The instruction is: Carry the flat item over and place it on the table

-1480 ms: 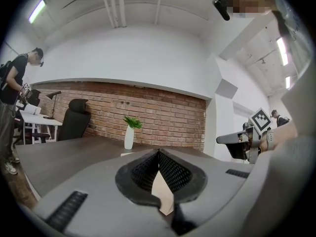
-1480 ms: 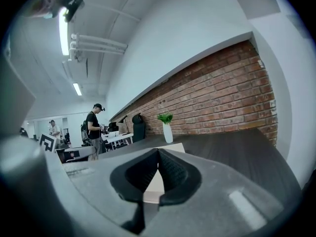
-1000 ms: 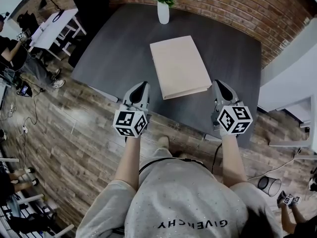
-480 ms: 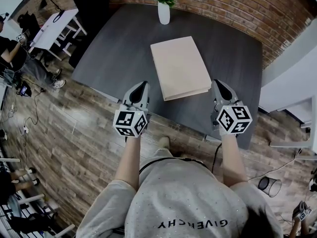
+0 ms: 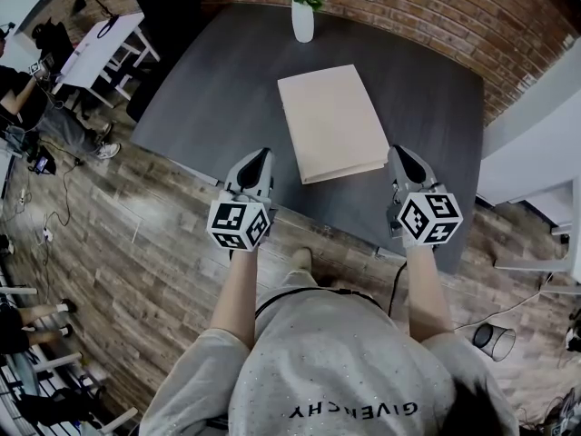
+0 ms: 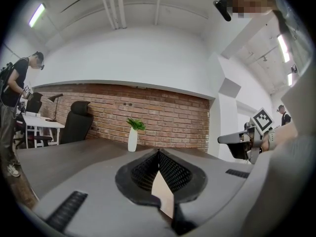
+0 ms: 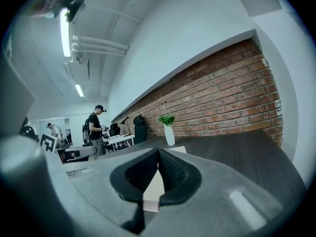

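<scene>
Dark table (image 5: 200,107) carries the flat item (image 5: 331,123) at centre, unmoved (placement looks done). Left gripper (image 5: 262,157) at its 8 o'clock, right gripper (image 5: 398,152) at 4, both pressed together, empty, unmoved too.

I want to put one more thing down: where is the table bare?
Widest bare patch: the table left of the flat item. A narrower strip lies right of it. Crowded: by the vase, and the near edge, where left gripper and right gripper flank the item.
</scene>
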A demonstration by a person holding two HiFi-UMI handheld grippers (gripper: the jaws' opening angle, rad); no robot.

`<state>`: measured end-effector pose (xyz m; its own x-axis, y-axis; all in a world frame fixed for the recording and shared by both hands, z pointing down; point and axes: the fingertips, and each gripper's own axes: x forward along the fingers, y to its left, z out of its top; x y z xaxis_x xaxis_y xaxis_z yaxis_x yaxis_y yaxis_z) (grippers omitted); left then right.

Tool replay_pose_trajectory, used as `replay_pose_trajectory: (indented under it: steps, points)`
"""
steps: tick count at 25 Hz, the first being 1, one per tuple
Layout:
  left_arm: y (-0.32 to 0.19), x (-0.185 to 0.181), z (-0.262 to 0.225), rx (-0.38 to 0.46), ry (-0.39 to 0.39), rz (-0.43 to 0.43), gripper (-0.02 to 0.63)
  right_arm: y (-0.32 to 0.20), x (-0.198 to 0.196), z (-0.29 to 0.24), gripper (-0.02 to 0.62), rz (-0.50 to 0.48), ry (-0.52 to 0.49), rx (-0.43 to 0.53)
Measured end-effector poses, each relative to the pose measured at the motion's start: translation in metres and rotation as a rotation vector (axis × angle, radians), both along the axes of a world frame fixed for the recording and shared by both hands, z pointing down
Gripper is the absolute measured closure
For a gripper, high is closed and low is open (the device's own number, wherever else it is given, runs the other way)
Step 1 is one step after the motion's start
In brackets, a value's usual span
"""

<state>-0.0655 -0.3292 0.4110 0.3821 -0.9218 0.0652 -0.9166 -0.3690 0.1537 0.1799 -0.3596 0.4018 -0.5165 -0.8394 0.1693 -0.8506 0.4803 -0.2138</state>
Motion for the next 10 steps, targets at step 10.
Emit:
replay_pose_trajectory:
  steps: [10]
  points:
    - [-0.0024,-0.0066,0.0057,-0.01,0.001,-0.011,0.607,-0.0061,-0.0043,0.0046,0.596,-0.002,-0.005,-0.009]
